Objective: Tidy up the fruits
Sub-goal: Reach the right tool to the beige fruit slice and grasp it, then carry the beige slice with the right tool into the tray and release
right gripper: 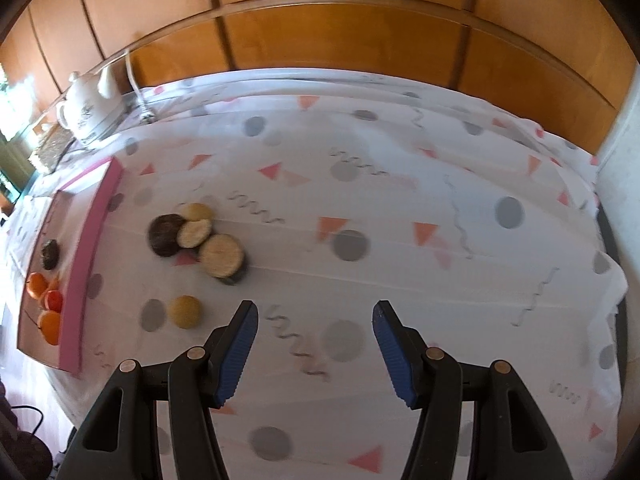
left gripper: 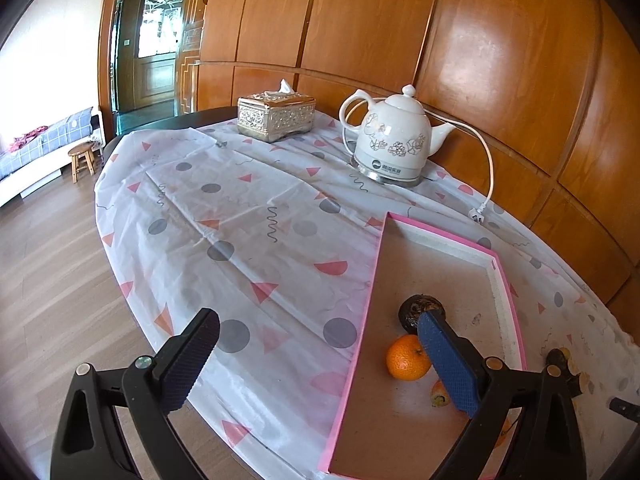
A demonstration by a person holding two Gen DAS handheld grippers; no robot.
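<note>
The right tool stands with its jaws apart and nothing between them, over bare patterned cloth on the tabletop. Just ahead and to its left lies one small tan round fruit. A little farther off sits a cluster of four pieces touching one another — a dark round one, two pale-faced pieces and a larger pale-faced half with a dark rind. All five lie on the cloth, outside the tray.

The left tool is also open and empty; its left finger hangs over the cloth and its right finger over the tray. This pink-rimmed tray is the only container. Seen from the left wrist, it holds one orange just left of the right finger, one dark round fruit beyond it near the fingertip, and a small orange piece partly hidden behind the finger. The right wrist view, though blurred, shows the dark fruit plus about four orange-red pieces bunched at the tray's near end — the exact count is hard to tell.

Farther back on the tabletop stand one white kettle on its base, its cord and plug lying loose behind the tray, and one silver tissue box. Wood panelling lies behind.
</note>
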